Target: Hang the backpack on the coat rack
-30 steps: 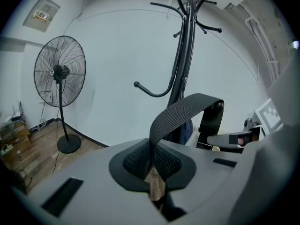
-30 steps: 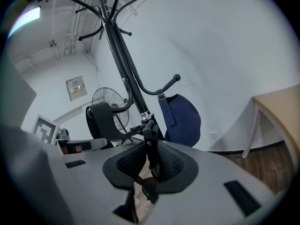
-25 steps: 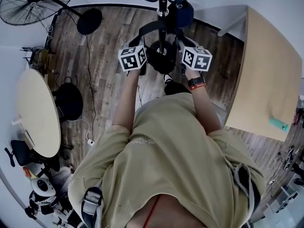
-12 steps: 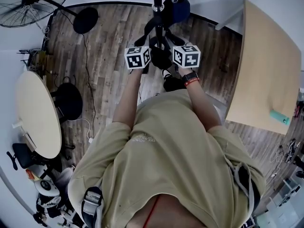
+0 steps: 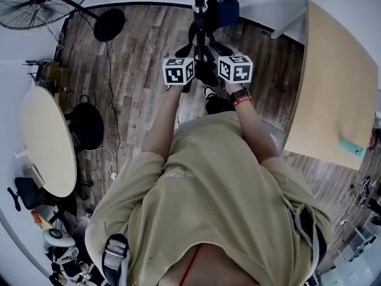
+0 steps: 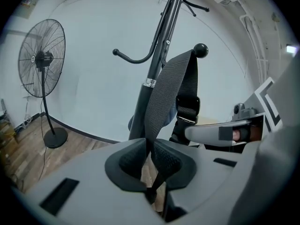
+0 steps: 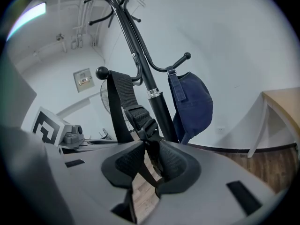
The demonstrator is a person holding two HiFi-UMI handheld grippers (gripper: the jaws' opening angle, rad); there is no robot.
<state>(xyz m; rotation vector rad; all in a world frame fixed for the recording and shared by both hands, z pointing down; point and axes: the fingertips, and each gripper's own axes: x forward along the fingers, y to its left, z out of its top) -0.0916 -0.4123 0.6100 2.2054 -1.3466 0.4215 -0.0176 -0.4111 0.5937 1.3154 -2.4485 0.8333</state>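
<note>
Nearest the camera, the person's beige shirt [image 5: 208, 201] fills the head view, and both forearms reach out toward the far wall. The left gripper [image 6: 151, 153] has its jaws clenched on the backpack's strap [image 6: 171, 88], with the grey webbing pinched between the dark pads. Just beside it on the right is the right gripper [image 7: 151, 158]. Its jaws have just been opening and now stand released, with floor showing through the gap. The buckle [image 7: 143, 118] end of the strap hangs between them but is not squeezed. From above, the dark bulk of the backpack [image 5: 206, 74] sits between the two marker cubes, close against the pole. Just beyond, the strap climbs and drapes over a ball-tipped hook [image 6: 200, 49] of the coat rack [image 6: 154, 64]. A blue cap [image 7: 194, 107] hangs from another hook on the rack's right side. A round counter [image 5: 47, 142] stands well off to the left, and a pale wooden counter [image 5: 333, 82] is on the right. Far left, by the wall, stands a pedestal fan [image 6: 41, 60].
</note>
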